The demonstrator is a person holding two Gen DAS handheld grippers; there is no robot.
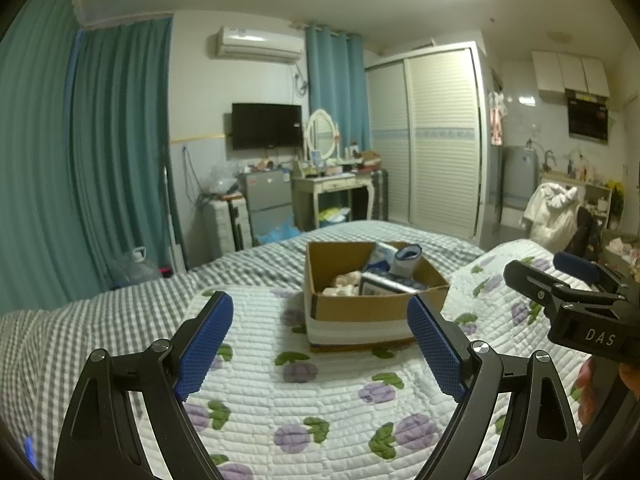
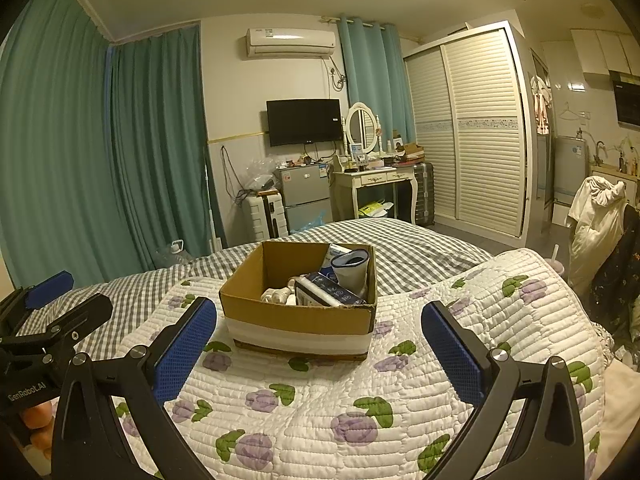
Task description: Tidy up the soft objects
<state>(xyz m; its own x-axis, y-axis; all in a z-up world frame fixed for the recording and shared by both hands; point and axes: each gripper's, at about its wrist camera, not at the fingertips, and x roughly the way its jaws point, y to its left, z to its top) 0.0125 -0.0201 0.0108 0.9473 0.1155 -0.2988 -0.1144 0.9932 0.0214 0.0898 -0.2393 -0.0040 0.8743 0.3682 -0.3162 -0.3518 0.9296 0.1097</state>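
Left wrist view: you held both grippers spread and empty above the bed, facing the box.
Your left gripper (image 1: 320,344) and right gripper (image 2: 320,344) framed the open brown cardboard box (image 2: 298,318) on the white flowered quilt (image 2: 320,400), holding soft packs and rolls (image 2: 340,276) together.

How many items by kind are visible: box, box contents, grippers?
Cardboard box: 1
Grey-blue rolled sock: 1
Cream soft item: 1
Dark blue packet: 1
Open grippers: 2, left gripper, right gripper
Total: 6; other contents hidden.
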